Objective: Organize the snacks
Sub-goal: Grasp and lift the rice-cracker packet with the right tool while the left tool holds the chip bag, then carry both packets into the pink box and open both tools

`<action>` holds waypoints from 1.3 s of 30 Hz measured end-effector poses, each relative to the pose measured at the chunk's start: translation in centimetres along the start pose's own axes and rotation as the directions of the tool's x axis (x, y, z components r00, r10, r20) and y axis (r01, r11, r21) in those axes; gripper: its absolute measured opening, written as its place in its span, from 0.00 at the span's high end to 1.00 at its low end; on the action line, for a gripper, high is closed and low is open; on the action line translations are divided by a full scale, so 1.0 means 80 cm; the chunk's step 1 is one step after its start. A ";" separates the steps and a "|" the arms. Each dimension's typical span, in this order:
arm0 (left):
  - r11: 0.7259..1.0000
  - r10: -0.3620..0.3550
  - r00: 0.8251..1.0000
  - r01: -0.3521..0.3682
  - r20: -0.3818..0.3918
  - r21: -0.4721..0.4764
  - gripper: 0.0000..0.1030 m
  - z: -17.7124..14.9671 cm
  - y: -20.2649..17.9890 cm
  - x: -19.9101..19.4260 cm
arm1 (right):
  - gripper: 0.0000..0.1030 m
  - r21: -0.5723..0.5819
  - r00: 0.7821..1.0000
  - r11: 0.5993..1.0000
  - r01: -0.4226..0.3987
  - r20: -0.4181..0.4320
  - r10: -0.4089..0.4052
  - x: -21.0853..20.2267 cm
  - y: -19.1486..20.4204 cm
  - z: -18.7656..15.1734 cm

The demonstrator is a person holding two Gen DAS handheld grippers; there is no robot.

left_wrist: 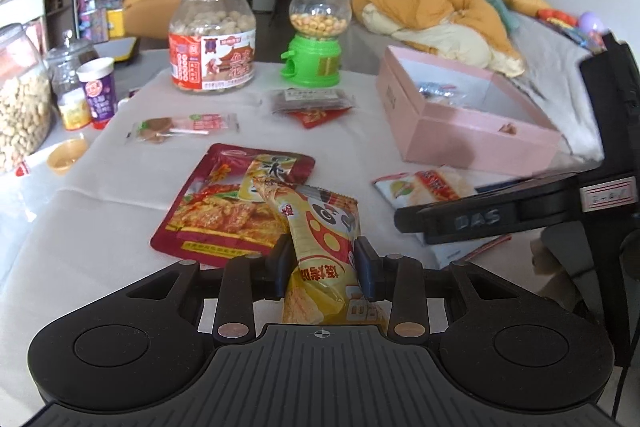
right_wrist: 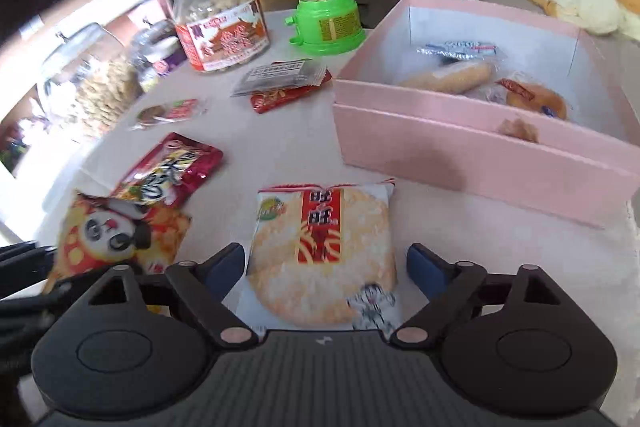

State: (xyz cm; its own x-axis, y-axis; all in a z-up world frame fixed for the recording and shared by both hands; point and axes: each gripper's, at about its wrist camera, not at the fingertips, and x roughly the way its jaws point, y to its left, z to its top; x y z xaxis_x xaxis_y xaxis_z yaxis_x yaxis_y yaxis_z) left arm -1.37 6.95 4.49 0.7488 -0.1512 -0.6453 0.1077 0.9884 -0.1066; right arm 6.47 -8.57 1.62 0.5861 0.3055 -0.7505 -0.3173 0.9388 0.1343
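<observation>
**Two packets lined up for the pink box**

The left gripper [left_wrist: 324,267] is clamped on a yellow panda packet [left_wrist: 320,243], pinched across its narrow middle so the crinkly film cannot slip; the packet is tilted up off the table [left_wrist: 100,227], partly over a red packet [left_wrist: 224,203] lying flat.

The right gripper [right_wrist: 326,267] stands wide, its fingers on either side of a rice cracker packet [right_wrist: 324,251] near the table's front edge. They do not seem to touch it, so this looks like lining up for a grasp.

The pink box [right_wrist: 460,147] sits open toward the right edge with a few wrapped snacks inside, the likely home for both packets. More packets, a jar [left_wrist: 212,35] and a green candy dispenser [left_wrist: 316,39] wait toward the back.
</observation>
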 end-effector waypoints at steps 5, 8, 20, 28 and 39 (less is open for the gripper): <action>1.000 -0.017 1.000 0.017 -0.008 0.010 0.63 0.000 -0.004 0.002 | 0.17 -0.176 0.997 0.981 0.081 0.015 -0.079 -0.003 0.026 -0.010; 0.999 -0.043 0.999 0.044 -0.006 0.021 0.63 0.004 -0.013 0.003 | 0.27 -0.163 0.999 0.986 0.033 -0.021 -0.037 -0.023 0.006 -0.015; 0.929 -0.367 0.910 0.368 0.193 0.028 0.63 0.159 -0.081 0.022 | 0.27 -0.044 0.978 0.988 0.147 0.159 -0.138 -0.153 -0.088 -0.002; 0.903 -0.411 0.896 0.426 0.171 -0.064 0.62 0.204 -0.104 0.136 | 0.27 -0.008 0.967 0.973 0.229 0.118 -0.226 -0.142 -0.115 -0.010; 0.964 -0.214 0.959 0.238 0.185 -0.122 0.62 0.215 0.056 0.094 | 0.26 0.106 0.957 0.975 0.194 0.196 -0.212 -0.128 -0.147 0.134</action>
State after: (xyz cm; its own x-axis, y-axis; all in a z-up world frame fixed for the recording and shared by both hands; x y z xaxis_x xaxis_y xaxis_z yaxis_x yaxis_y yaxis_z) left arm 15.96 10.45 12.17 0.8164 -0.3542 -0.4561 0.2023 0.9152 -0.3486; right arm 12.17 -21.04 14.68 0.7745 0.1247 -0.6202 -0.1163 0.9917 0.0542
